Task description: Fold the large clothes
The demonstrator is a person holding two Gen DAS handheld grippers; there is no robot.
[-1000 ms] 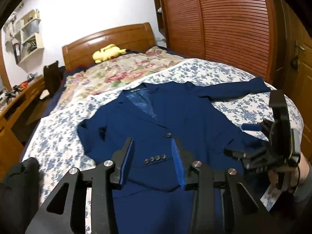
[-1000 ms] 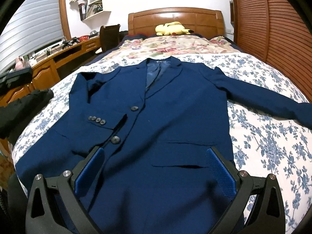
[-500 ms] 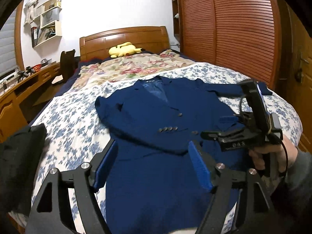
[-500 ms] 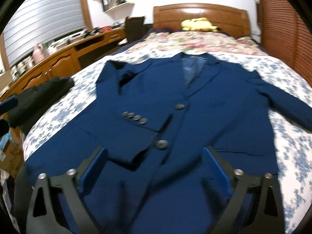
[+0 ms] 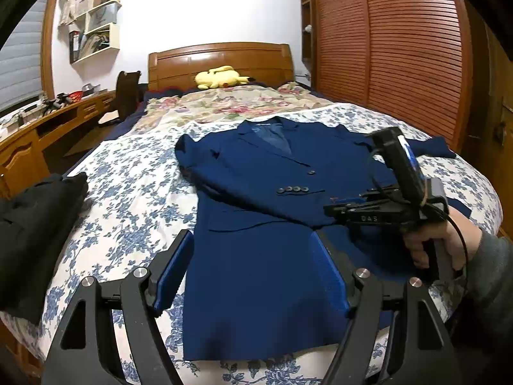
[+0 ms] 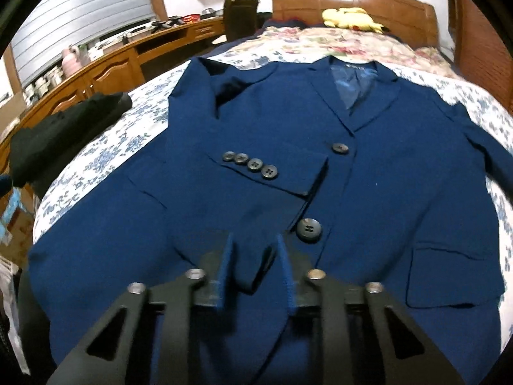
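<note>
A navy blue suit jacket (image 5: 256,256) lies face up on the bed, its left sleeve folded across the front with several cuff buttons (image 6: 250,164) showing. Its other sleeve stretches out to the right (image 5: 433,147). My left gripper (image 5: 253,272) is open and empty above the jacket's lower hem. My right gripper (image 6: 255,263) has its jaws closed down on a fold of jacket fabric (image 6: 253,269) near the lower front button (image 6: 308,229). It also shows in the left wrist view (image 5: 384,211), held in a hand over the jacket's right side.
The bed has a blue-flowered cover (image 5: 128,186) and a floral quilt (image 5: 224,102) toward the wooden headboard, with a yellow plush toy (image 5: 218,77). A black garment (image 5: 32,224) lies at the bed's left edge. A wooden desk (image 5: 32,134) stands left, wardrobe doors (image 5: 400,48) right.
My right gripper has moved in low over the jacket front and closed from wide open onto a fold of fabric. My left gripper has opened wider and drawn back toward the hem.
</note>
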